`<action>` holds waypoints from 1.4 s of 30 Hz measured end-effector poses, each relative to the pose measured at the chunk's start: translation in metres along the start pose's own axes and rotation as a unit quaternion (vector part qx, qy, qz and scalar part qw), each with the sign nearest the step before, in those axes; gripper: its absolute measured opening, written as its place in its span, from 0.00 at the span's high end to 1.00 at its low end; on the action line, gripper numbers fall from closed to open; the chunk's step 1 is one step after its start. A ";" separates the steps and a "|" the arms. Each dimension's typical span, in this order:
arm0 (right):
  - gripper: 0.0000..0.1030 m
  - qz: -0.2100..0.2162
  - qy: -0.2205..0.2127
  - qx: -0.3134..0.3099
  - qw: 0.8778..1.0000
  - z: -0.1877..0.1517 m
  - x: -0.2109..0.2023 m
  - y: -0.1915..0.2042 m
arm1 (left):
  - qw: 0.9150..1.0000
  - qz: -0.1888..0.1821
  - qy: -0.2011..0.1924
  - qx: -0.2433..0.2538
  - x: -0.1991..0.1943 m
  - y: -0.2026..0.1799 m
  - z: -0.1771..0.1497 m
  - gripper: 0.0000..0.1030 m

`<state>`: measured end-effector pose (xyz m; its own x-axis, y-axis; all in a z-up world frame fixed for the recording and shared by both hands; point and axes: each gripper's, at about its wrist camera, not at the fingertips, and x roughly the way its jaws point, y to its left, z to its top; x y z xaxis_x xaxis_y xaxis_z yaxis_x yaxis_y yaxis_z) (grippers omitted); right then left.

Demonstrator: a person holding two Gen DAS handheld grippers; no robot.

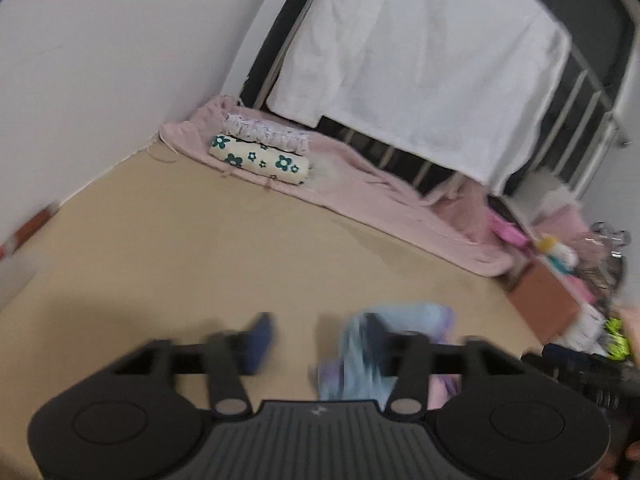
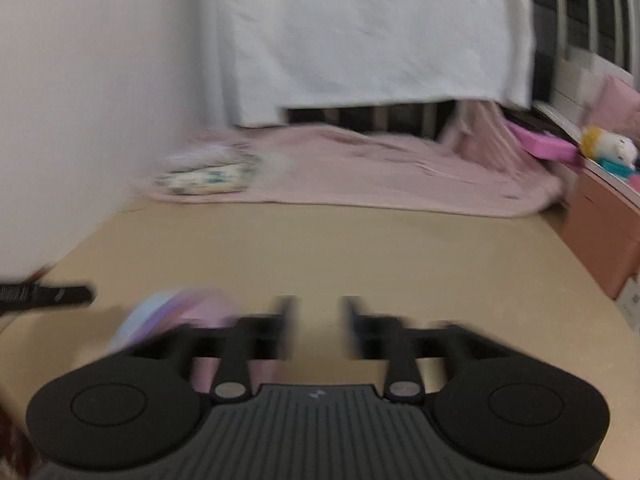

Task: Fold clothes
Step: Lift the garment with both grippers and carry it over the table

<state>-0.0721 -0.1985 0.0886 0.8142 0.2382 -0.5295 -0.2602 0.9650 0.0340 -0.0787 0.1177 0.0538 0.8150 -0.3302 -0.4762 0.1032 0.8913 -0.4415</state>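
Note:
A small light blue and lilac garment [image 1: 384,344] lies bunched on the tan surface [image 1: 200,248]. My left gripper [image 1: 316,340] is open; its right finger sits over the garment's edge, and nothing is held between the fingers. In the right wrist view the same garment [image 2: 168,316] shows blurred at the lower left, beside the left finger. My right gripper [image 2: 316,328] is open and empty over bare tan surface [image 2: 320,248]. Both views are motion-blurred.
A pink blanket [image 1: 360,184] lies along the far edge, with folded floral clothes [image 1: 260,156] stacked on it. A white sheet [image 1: 420,60] hangs over a railing behind. A white wall [image 1: 100,60] runs on the left. A brown box [image 1: 544,300] and toys stand at right.

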 end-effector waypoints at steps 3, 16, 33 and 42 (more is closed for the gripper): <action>0.21 0.018 -0.012 -0.045 0.999 -0.034 -0.021 0.018 | 0.999 -0.015 0.004 0.050 0.002 -0.019 -0.004 0.44; 0.30 0.021 0.036 0.100 0.994 -0.059 0.016 -0.036 | 0.926 0.078 0.167 0.328 0.173 -0.143 0.043 0.30; 0.29 0.145 -0.002 0.170 0.975 -0.055 0.024 -0.039 | 0.992 -0.045 -0.092 0.068 -0.036 -0.065 0.046 0.99; 0.30 0.154 0.021 0.199 0.968 -0.014 0.059 -0.009 | 0.995 0.020 -0.092 0.042 -0.071 -0.025 0.006 0.94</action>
<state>-0.0288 -0.1944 0.0447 0.7057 0.5244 -0.4765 -0.2597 0.8171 0.5147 -0.1351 0.1210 0.1032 0.9091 -0.2388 -0.3412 0.1096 0.9276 -0.3572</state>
